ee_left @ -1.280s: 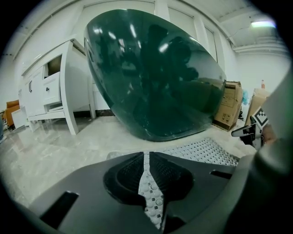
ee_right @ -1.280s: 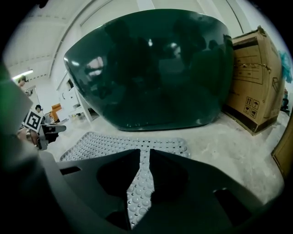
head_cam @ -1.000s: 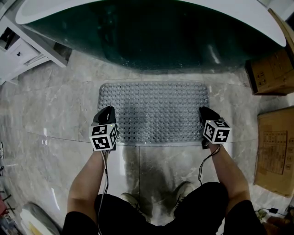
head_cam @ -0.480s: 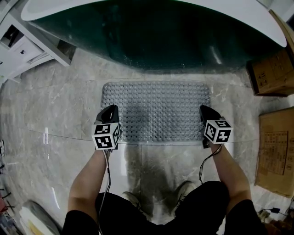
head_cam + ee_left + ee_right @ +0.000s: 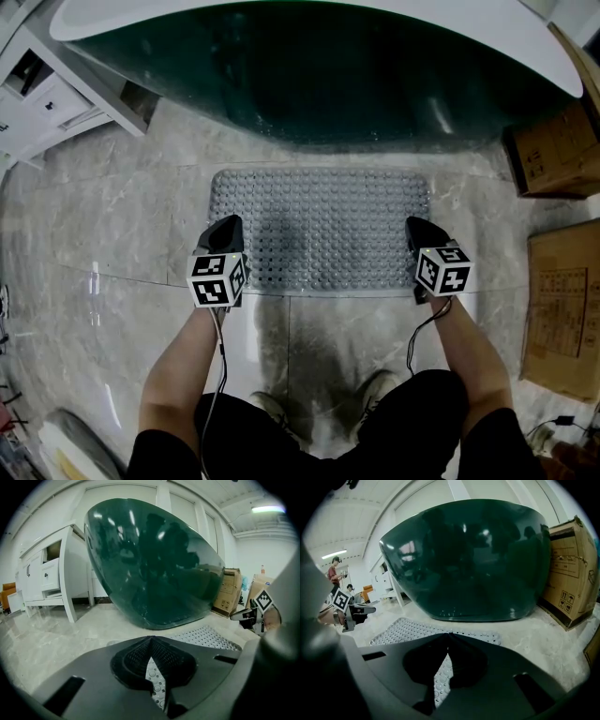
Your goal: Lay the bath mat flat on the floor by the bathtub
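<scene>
The grey studded bath mat (image 5: pixel 319 225) lies flat on the marble floor in front of the dark green bathtub (image 5: pixel 309 66). My left gripper (image 5: pixel 226 221) rests over the mat's near left corner and my right gripper (image 5: pixel 413 223) over its near right corner. Both point toward the tub. In the left gripper view the jaws (image 5: pixel 151 638) meet at their tips, and the mat's studs show beneath through the gap behind them. The right gripper view shows the same: tips (image 5: pixel 449 634) together and the mat (image 5: pixel 408 630) flat underneath. No fold of mat shows between either pair of tips.
A white cabinet (image 5: pixel 56 94) stands at the far left beside the tub. Cardboard boxes (image 5: pixel 548 150) sit at the right, with a flat carton (image 5: pixel 562 309) on the floor. The person's feet (image 5: pixel 319 403) are just behind the mat.
The head view has shifted a little. Both grippers stay at the mat's near corners, and the mat stays flat.
</scene>
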Demonstrator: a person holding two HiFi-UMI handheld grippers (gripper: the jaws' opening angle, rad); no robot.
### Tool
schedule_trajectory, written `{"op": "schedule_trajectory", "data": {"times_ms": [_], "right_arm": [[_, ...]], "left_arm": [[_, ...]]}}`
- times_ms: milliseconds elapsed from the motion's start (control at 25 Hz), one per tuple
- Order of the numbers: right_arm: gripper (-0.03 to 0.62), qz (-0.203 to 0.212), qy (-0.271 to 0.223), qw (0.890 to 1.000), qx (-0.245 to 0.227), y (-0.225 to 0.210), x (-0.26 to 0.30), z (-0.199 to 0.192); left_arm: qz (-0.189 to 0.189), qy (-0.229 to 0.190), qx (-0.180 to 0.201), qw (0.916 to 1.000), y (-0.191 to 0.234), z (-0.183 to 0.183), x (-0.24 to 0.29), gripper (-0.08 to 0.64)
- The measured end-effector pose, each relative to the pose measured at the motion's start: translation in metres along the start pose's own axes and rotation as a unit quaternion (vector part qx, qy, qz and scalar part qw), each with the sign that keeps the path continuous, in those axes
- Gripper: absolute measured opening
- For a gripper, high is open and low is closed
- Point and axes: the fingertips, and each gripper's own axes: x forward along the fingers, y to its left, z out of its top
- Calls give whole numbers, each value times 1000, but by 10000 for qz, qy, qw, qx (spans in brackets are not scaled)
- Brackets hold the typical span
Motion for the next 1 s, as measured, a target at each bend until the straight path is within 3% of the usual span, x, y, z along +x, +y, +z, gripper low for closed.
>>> {"op": "schedule_trajectory", "data": {"times_ms": [560, 1000], "right_arm": [[17, 107, -261, 9993, -249, 19, -15, 24], [17, 272, -794, 9954, -462, 51, -67, 75]], "left_arm": [[-294, -425, 188, 9985, -19, 31, -23, 15], [-562, -1128, 160, 9919, -56, 92, -79, 15]]}}
